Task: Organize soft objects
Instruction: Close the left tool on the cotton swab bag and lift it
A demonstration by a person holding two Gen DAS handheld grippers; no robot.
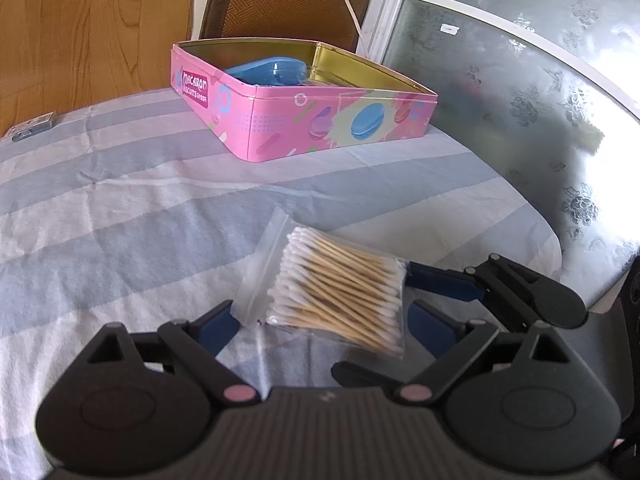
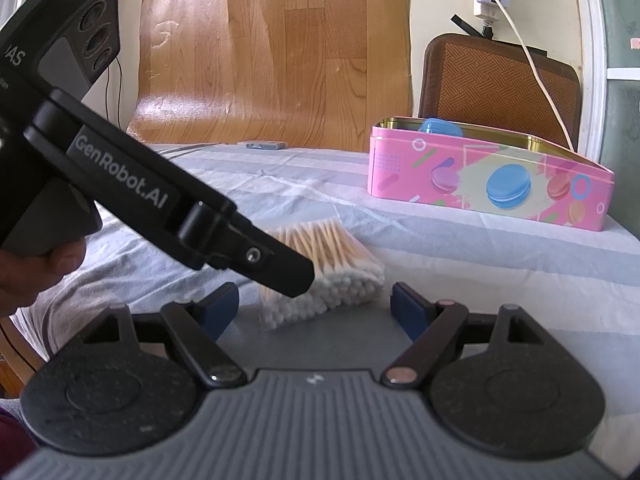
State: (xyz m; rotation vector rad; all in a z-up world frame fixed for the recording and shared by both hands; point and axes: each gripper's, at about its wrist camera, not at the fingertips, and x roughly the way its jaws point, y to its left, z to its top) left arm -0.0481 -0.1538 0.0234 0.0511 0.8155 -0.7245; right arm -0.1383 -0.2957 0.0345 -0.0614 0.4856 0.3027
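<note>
Where the striped blue-and-white cloth [image 1: 120, 208] covers the tabletop, a pink macaron biscuit tin [image 1: 320, 128] stands open toward the far edge, with a blue plastic case [image 1: 266, 74] lying inside it against the gold lining. Beside the cloth on the right, the bare part of the tabletop wears a clear floral cover [image 1: 540, 100]. Behind the tin stands a chair with a brown woven back [image 2: 500, 80], and a white cable [image 2: 532, 64] hangs down in front of it from a power strip on the wall.

Nearer the cameras, a clear zip bag of wooden-stemmed cotton swabs [image 1: 340, 288] lies flat on the cloth, well apart from the tin. The left tool [image 1: 324, 320] has its jaws spread wide, and the bag sits between them, the left blue pad [image 1: 218, 326] just beside the bag's sealed edge and the right blue pad [image 1: 434, 318] close against the swab tips on the other side; whether either pad touches the plastic cannot be told.

The right tool [image 2: 316, 304] is also wide open, low over the cloth, with the bag just ahead of its fingertips. In the right wrist view one dark finger of the left tool crosses in front of the bag.
</note>
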